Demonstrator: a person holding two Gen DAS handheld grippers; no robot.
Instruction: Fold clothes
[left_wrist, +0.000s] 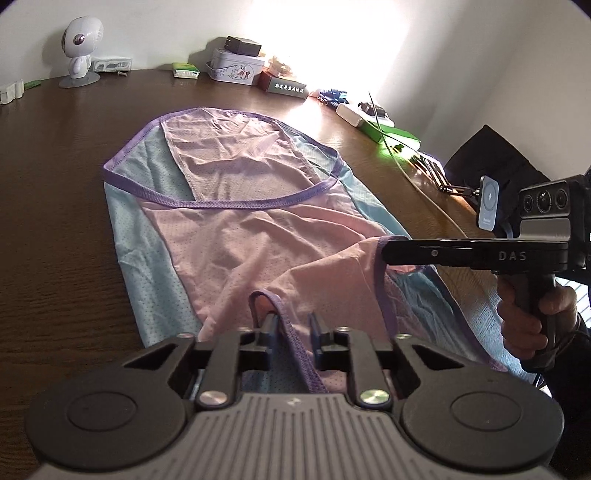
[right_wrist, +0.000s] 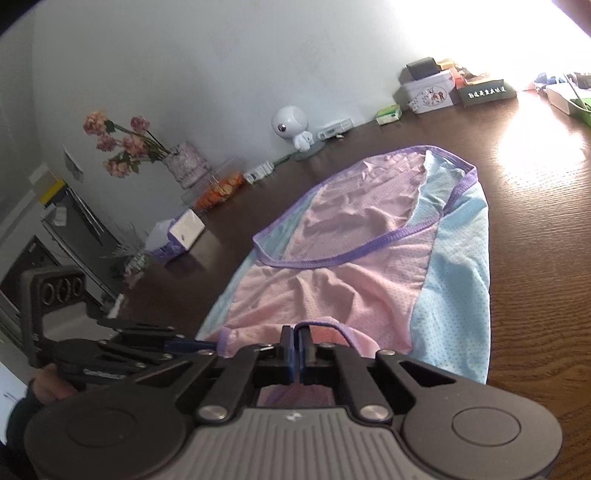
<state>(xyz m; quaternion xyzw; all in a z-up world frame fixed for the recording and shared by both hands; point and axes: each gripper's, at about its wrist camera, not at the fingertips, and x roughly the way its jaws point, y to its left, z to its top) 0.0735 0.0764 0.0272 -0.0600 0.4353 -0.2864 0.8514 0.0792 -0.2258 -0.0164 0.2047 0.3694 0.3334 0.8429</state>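
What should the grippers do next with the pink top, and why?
Probably shut the left gripper on the purple strap between its fingers. The right gripper already pinches the other strap, and the top lies flat, ready to fold.

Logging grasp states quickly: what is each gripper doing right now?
Left gripper: open, purple trim of the garment lying between its fingers.
Right gripper: shut on the garment's purple-trimmed edge.
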